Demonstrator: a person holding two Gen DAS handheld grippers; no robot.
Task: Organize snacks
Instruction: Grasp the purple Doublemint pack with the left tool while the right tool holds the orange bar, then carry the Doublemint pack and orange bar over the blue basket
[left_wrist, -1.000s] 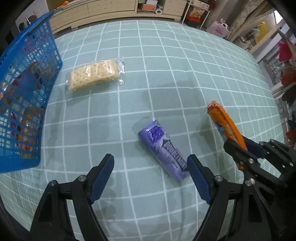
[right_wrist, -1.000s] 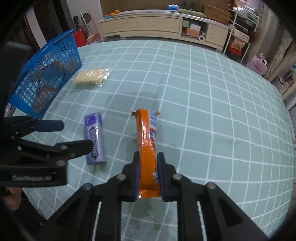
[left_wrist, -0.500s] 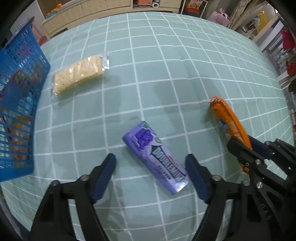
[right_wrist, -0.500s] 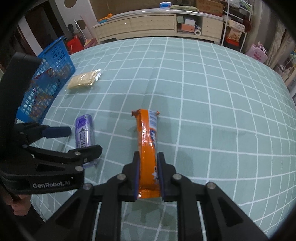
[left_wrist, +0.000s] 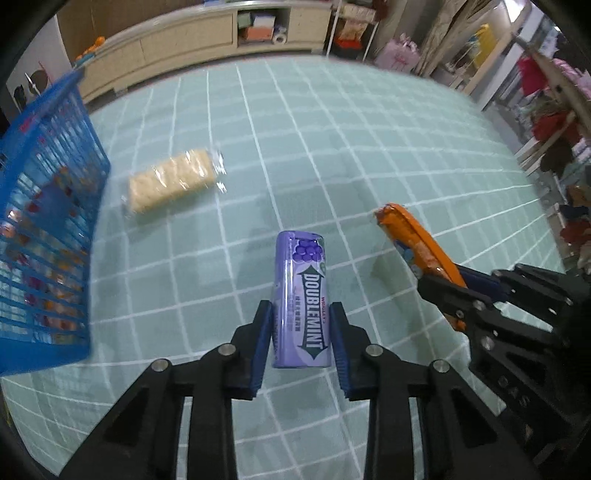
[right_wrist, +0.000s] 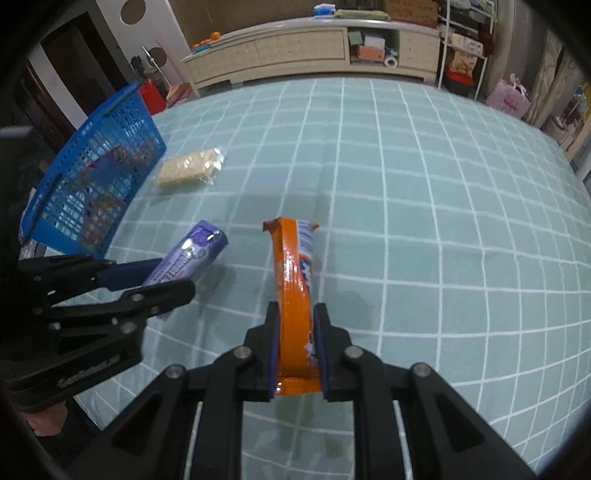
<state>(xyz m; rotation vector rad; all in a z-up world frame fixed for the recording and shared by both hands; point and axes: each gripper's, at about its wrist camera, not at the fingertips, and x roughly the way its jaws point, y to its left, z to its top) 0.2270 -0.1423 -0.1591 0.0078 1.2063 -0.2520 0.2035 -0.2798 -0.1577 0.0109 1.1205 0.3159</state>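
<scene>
Now the left claw (left_wrist: 300, 338), its jaws having just closed, grips a purple Doublemint pack (left_wrist: 303, 295). Beside it, the right claw (right_wrist: 295, 345) clamps an orange snack bar (right_wrist: 295, 291). Crackers (left_wrist: 171, 184) lie near the blue basket (left_wrist: 44, 221) at the tabletop's (left_wrist: 369, 155) left edge.

Each view rides on its own gripper, looking steeply down along the fingers at the checked cloth (left_wrist: 369, 155) from close above, with the far cabinet (right_wrist: 295, 48) at twelve o'clock. The left wrist view has the basket (left_wrist: 44, 221) at nine o'clock and the right gripper (left_wrist: 461, 291) at three o'clock, while the right wrist view, just beside it, has the left gripper (right_wrist: 147, 284) at eight o'clock. Both share the basket, the crackers (left_wrist: 171, 181), the gum (left_wrist: 303, 295), the orange pack (right_wrist: 295, 295) and the cabinet.
</scene>
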